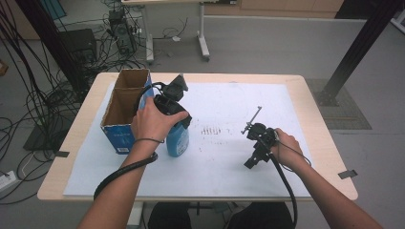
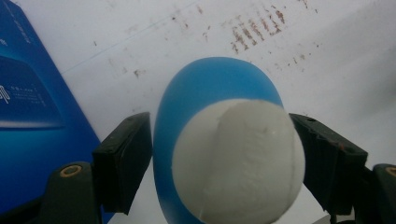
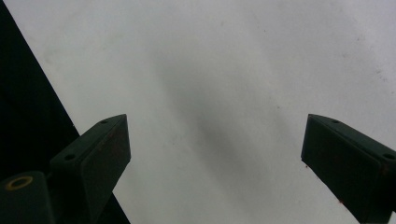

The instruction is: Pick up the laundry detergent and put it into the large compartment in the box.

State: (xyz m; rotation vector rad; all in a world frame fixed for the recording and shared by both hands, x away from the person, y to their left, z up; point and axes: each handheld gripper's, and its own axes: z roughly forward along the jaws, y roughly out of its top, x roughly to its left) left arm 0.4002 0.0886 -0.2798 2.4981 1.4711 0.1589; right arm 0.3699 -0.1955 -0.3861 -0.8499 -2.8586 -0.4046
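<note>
A blue bottle with a white cap stands upright on the white paper, just right of an open cardboard box with a blue front. My left gripper comes down over the bottle's top. In the left gripper view the bottle sits between the jaws of this gripper: the right pad rests on the cap and the left pad meets the blue shoulder. My right gripper hovers low over bare paper at the centre right, and its jaws stand wide open with nothing between them.
Brown smudges mark the paper sheet between the two grippers. The sheet covers most of the wooden table. Cables and a dark case lie on the floor behind, beside a black post.
</note>
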